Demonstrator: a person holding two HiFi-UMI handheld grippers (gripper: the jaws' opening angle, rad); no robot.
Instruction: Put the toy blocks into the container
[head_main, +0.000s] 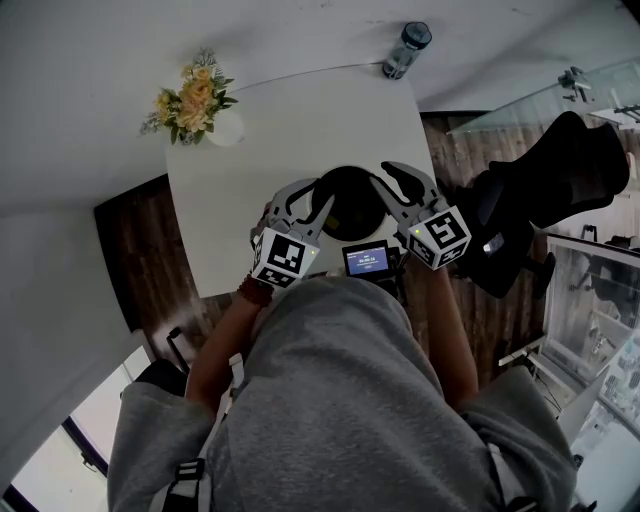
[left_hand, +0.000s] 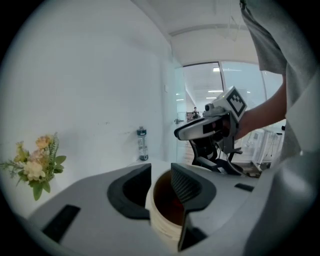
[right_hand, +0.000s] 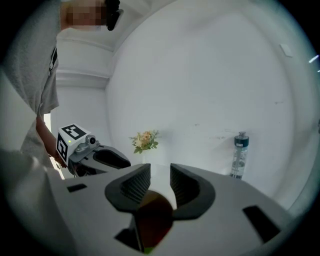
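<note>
Placement judged under way: left gripper (left_hand: 160, 171) jaws are spread, empty, over left rim of container (left_hand: 159, 226), set at near side of table (head_main: 290, 130). Dark red block (right_hand: 154, 220) is pinched in right gripper (right_hand: 160, 174) at right rim; it should be centred over opening before release.

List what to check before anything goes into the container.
1. Container upright on table: ok.
2. Container mouth free: not ok, left gripper sits over its rim.
3. Left gripper fingers apart, clamping nothing: ok.
4. Right gripper loaded: cannot tell; something dark red shows between its fingers.
5. Bottle and flowers clear of both grippers: ok.
</note>
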